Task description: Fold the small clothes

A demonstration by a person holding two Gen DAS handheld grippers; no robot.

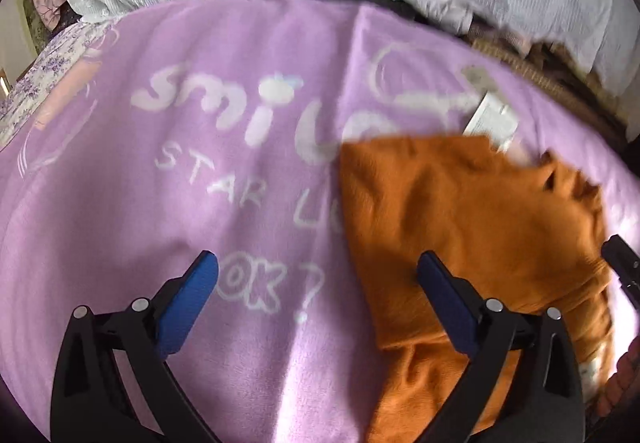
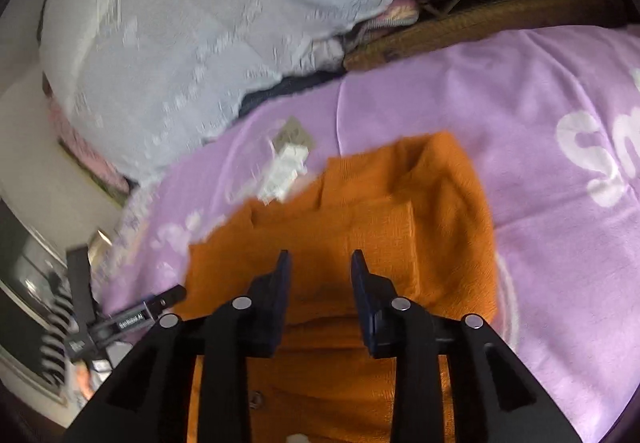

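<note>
Where right gripper (image 2: 318, 263) hovers, orange garment (image 2: 360, 211) lies.

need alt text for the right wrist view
An orange knit garment lies partly folded on a lilac blanket with white lettering. The right gripper hangs just above it, fingers slightly apart with nothing between them. A white tag lies beyond the garment.

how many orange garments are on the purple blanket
1. The orange garment lies partly folded on the purple blanket, beside a white paper tag. More could be hidden off-frame.
</note>
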